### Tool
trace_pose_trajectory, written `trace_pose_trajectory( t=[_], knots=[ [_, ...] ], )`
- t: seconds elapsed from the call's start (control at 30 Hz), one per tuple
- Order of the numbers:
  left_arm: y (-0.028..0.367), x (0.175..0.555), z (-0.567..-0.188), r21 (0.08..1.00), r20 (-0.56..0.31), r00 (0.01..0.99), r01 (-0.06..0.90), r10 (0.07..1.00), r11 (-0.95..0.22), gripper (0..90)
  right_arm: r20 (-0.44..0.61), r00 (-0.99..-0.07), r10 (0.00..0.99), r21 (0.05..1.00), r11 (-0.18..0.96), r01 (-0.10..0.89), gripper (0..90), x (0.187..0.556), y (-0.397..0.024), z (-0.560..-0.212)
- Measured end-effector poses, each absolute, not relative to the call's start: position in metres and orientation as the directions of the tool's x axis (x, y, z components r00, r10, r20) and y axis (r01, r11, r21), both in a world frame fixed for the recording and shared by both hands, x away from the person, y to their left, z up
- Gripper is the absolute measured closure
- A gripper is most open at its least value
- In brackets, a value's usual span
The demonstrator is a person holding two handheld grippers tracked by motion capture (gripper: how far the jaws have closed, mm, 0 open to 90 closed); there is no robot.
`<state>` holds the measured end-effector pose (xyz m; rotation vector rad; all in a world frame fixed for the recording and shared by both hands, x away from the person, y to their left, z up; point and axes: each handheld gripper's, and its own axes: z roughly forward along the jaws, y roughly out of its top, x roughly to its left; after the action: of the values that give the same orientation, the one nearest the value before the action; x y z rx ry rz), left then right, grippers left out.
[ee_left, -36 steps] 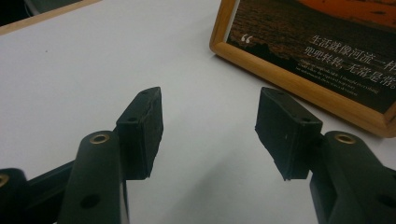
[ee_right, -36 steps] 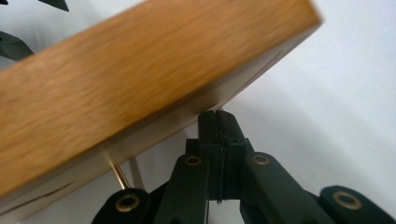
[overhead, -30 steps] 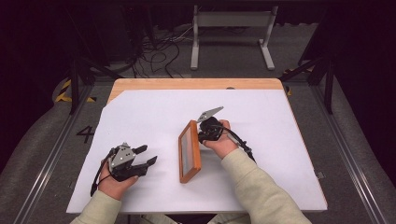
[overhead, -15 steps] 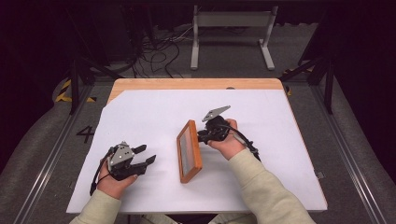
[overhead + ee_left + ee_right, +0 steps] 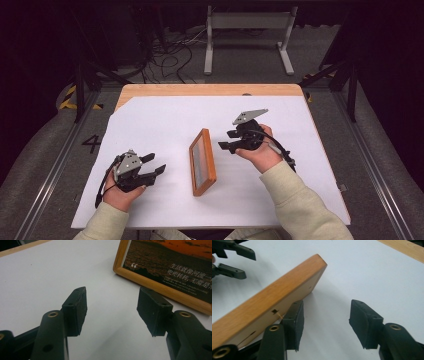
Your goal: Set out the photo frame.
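Note:
A wooden picture frame (image 5: 202, 162) stands tilted in the middle of the white sheet (image 5: 165, 120). Its picture side, an orange sunset with white writing (image 5: 162, 265), faces my left gripper (image 5: 154, 165). That gripper rests on the sheet left of the frame, jaws open around bare sheet (image 5: 112, 312). My right gripper (image 5: 227, 140) hovers just right of the frame, behind its plain wooden back (image 5: 269, 302). Its jaws have just been opening and stand apart with nothing between them (image 5: 325, 325). One of its pads (image 5: 293, 322) sits close beside the frame's back.
The wooden tabletop (image 5: 210, 90) shows as a strip beyond the sheet's far edge. On the floor behind it are a white metal stand (image 5: 247, 22) and loose cables (image 5: 170, 55). My left gripper (image 5: 229, 260) also appears far off in the right gripper view.
My right gripper has let go of the frame's upper edge, opened, and pulled back up and to the right. The frame and the left gripper have stayed put.

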<state>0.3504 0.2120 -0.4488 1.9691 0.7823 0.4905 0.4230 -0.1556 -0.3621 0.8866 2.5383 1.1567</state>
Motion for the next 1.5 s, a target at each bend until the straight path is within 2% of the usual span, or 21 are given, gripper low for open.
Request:
trace_pose_trajectory(
  t=[0.03,0.13,0.5,0.83,1.23,1.5],
  knots=[
    [0.212,0.35,-0.449,0.872,0.023,0.714,0.327,0.699,-0.364,40.9,0.052,-0.793,0.607,0.74,0.51,0.439,39.9,0.419,-0.155,-0.355],
    [0.212,0.351,-0.449,0.872,0.025,0.714,0.327,0.7,-0.365,40.5,0.065,-0.792,0.608,0.727,0.514,0.454,35.5,0.413,-0.151,-0.345],
    [0.212,0.35,-0.449,0.871,0.027,0.715,0.327,0.698,-0.368,40.4,0.096,-0.788,0.608,0.715,0.509,0.48,28.2,0.398,-0.134,-0.323],
    [0.212,0.35,-0.45,0.869,0.027,0.714,0.329,0.699,-0.37,40.4,0.124,-0.787,0.605,0.634,0.561,0.532,22.9,0.402,-0.109,-0.336],
    [0.213,0.35,-0.451,0.87,0.024,0.713,0.331,0.701,-0.366,40.4,0.172,-0.771,0.613,0.553,0.588,0.591,23.9,0.412,-0.089,-0.357],
    [0.214,0.349,-0.45,0.869,0.026,0.711,0.332,0.703,-0.368,40.4,0.2,-0.77,0.606,0.513,0.605,0.609,29.1,0.415,-0.078,-0.369]
  ],
)
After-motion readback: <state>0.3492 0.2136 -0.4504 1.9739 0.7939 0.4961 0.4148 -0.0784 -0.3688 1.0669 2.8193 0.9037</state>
